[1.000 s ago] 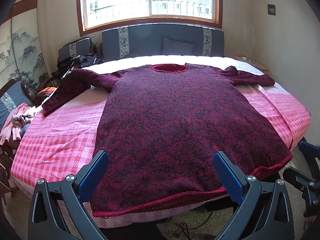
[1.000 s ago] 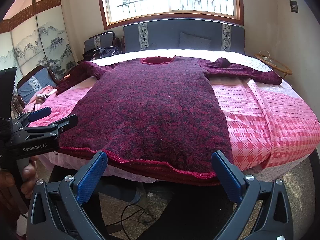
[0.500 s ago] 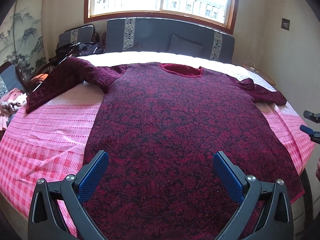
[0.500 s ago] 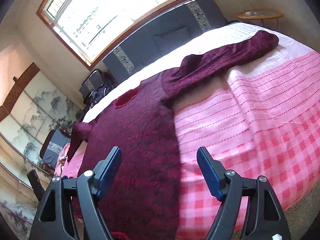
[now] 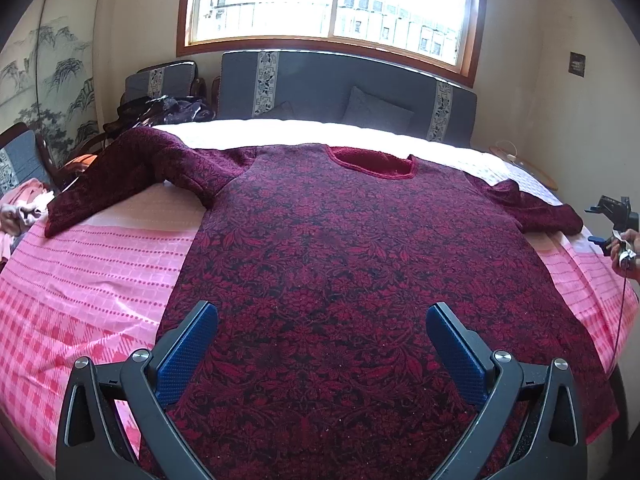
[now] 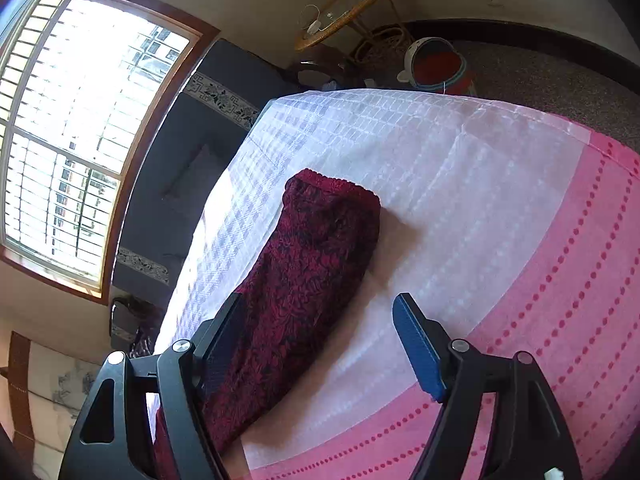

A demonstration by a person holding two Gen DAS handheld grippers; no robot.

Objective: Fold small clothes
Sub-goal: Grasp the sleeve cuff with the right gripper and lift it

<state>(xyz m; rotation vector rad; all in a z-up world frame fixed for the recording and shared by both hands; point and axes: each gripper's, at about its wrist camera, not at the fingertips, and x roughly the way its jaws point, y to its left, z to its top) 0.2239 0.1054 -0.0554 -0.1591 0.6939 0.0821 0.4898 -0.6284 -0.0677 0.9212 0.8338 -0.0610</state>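
Dark red floral-knit long-sleeved top [image 5: 360, 280] lay flat, front up, on pink-and-white checked bedspread [image 5: 92, 280], neck twd grey headboard [image 5: 320, 84]. L gripper [image 5: 322, 344] hung over hem area, jaws apart, nothing btwn. R gripper [image 6: 320, 344] over sleeve cuff [image 6: 332, 200], jaws apart after narrowing, not clamping.

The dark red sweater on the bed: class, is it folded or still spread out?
Spread out. The sweater lies flat on the bed cover, both sleeves stretched sideways, no fold made yet.
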